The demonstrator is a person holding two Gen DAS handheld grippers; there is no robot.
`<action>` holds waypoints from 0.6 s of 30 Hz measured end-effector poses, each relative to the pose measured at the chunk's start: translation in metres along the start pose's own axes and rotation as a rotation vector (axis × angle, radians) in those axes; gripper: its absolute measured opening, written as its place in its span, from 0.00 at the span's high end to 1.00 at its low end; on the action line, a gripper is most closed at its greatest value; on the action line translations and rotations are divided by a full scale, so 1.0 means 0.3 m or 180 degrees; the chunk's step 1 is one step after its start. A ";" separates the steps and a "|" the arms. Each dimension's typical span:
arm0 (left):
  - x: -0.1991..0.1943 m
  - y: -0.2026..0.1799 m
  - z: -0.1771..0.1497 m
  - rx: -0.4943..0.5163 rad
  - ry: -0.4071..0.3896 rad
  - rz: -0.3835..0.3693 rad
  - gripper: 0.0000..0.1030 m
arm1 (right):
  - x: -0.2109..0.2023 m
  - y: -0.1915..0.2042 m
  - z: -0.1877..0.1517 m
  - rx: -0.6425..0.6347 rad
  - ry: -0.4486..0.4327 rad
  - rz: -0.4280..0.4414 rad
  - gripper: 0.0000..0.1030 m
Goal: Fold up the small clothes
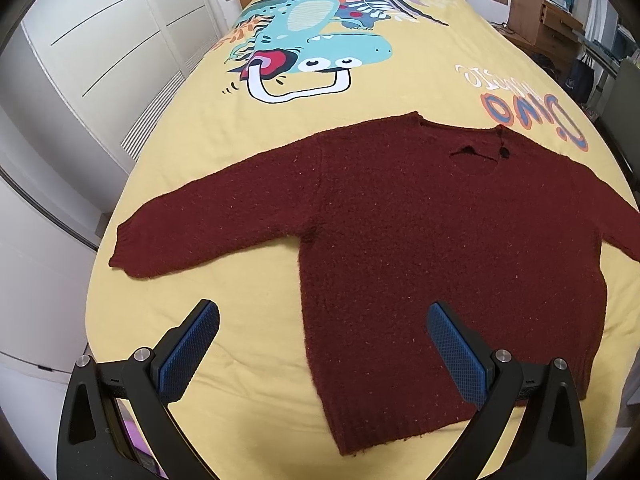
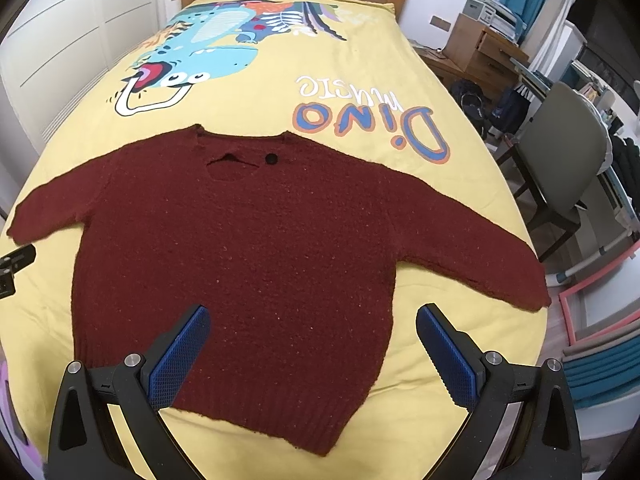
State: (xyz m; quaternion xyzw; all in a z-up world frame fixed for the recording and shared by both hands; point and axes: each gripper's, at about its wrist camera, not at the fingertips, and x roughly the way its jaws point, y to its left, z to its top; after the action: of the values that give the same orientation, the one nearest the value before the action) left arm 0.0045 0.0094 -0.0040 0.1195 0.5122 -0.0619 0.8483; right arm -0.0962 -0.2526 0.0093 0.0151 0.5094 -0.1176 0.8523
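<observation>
Sweater (image 2: 240, 264) flat on bedspread (image 2: 360, 92), sleeves spread, both grippers wide apart.

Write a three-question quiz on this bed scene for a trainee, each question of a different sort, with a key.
1. True or false: the dark red sweater lies flat on the yellow bedspread with both sleeves spread out.
2. Multiple choice: the left gripper and the right gripper are A) both open and holding nothing, B) both shut on the hem, C) one open and one shut.
3. Fill in: the small black button sits near the sweater's ____.

Key: 1 true; 2 A; 3 neckline.
</observation>
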 end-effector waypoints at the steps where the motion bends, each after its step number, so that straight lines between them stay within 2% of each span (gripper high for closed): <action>1: 0.002 0.002 0.000 -0.0004 0.0014 -0.0016 0.01 | 0.000 0.001 0.001 -0.0005 0.0001 0.0000 0.00; 18: -0.001 -0.002 -0.002 0.0005 0.0014 -0.0031 0.01 | 0.002 0.000 0.004 -0.0004 0.0016 -0.0032 0.00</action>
State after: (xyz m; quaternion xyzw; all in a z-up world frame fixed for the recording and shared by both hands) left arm 0.0037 0.0089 -0.0039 0.1178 0.5146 -0.0661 0.8468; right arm -0.0950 -0.2527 0.0093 0.0123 0.5117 -0.1216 0.8504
